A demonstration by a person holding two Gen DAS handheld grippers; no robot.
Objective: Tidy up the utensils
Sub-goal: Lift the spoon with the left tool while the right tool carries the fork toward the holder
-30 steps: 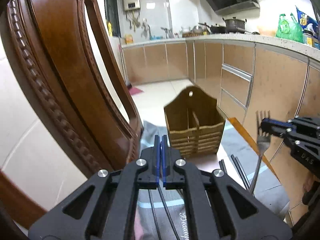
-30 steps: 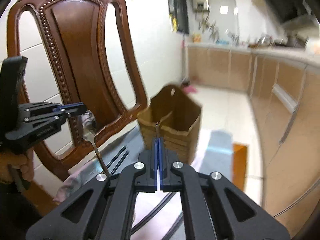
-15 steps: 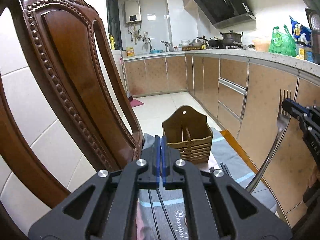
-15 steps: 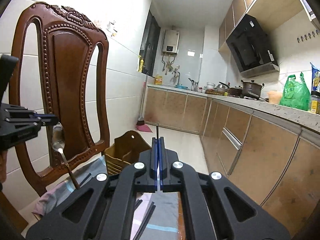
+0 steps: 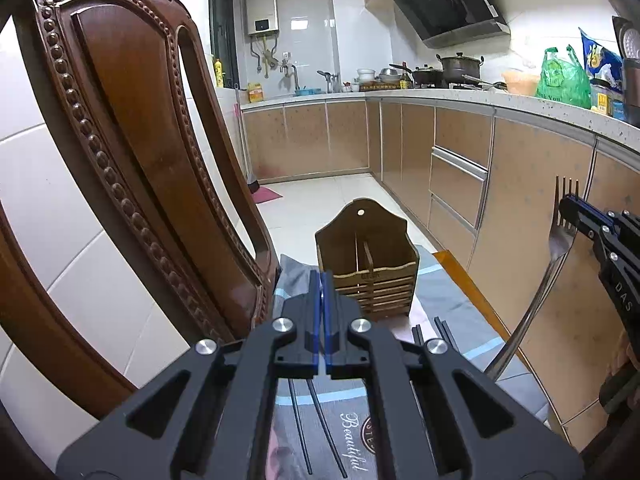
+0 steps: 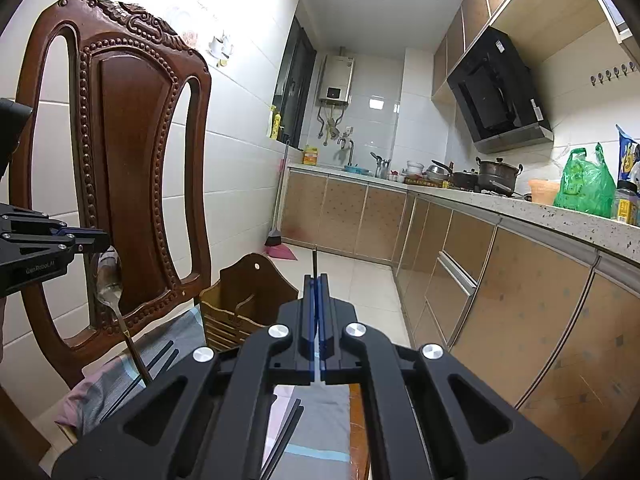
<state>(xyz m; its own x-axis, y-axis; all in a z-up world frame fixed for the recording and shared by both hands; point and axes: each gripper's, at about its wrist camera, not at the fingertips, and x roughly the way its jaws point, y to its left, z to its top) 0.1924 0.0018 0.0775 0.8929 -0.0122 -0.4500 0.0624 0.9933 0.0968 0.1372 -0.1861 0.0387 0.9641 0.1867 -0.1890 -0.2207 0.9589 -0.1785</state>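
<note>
A brown wooden utensil holder (image 5: 366, 264) with two compartments stands upright on a cloth-covered seat; it also shows in the right wrist view (image 6: 246, 296). My left gripper (image 5: 322, 280) is shut on a metal spoon (image 6: 110, 286), seen from the right wrist view, bowl up. My right gripper (image 6: 317, 282) is shut on a metal fork (image 5: 560, 232), tines up, seen at the right of the left wrist view. Both are held above the seat, short of the holder. Black chopsticks (image 5: 444, 330) lie on the cloth before the holder.
A carved wooden chair back (image 6: 132, 176) rises at the left, close to the holder. Grey patterned cloth (image 5: 452, 304) covers the seat. Kitchen cabinets (image 6: 520, 300) and a cluttered counter (image 6: 480, 192) run along the right. Tiled floor lies beyond.
Both grippers have risen and tilted up with their utensils. The holder now sits lower and farther in both views. The fork has moved right and up in the left wrist view.
</note>
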